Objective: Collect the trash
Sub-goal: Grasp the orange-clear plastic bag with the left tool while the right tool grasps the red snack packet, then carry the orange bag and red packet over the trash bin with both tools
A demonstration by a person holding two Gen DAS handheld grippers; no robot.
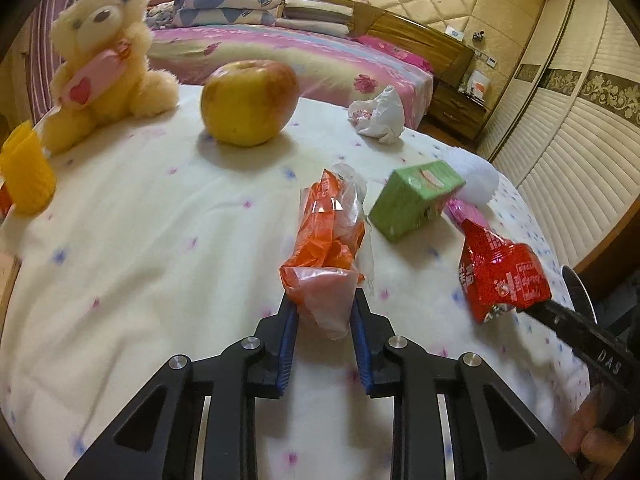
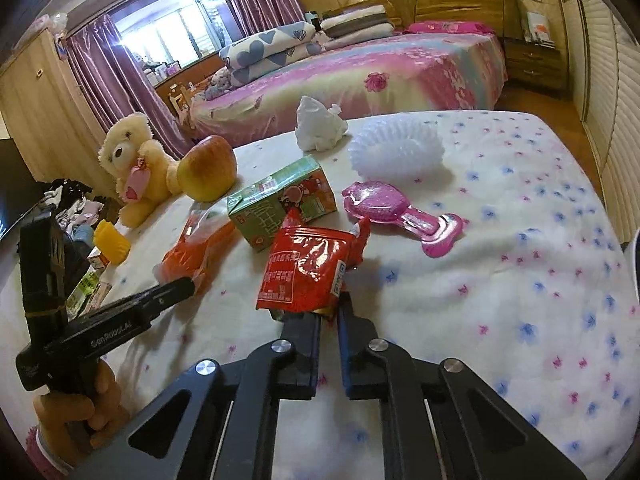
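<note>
On the cloth-covered table (image 1: 132,248), the keepers and the litter lay mixed together, which seemed to be why each hand had gone for a wrapper and left the rest alone. At the far left a yellow cup (image 1: 25,174) stood near the table edge, with a teddy bear (image 1: 100,60) sitting upright behind it and an apple (image 1: 250,102) a little to its right; none of these looked like trash.

Next came the orange plastic wrapper (image 1: 328,240), lying lengthwise toward the left gripper (image 1: 324,308). Its near end sat between the blue pads (image 1: 289,340), and the jaws were drawn in on the crumpled film, pinching it. The grip on the very end probably suited a light, floppy bag that would simply hang when lifted.

Beyond it lay a green carton (image 1: 416,204) on its side, and a crumpled white tissue (image 1: 380,114) farther back, both likely still to be collected. A white foam sleeve (image 2: 394,152) and a pink hairbrush (image 2: 400,214) lay just behind and to the right of the carton.

Rightmost, the red foil packet (image 2: 310,268) stood tilted up from the table, its lower edge clamped in the right gripper (image 2: 330,312), whose jaws were nearly shut on the thin foil.
</note>
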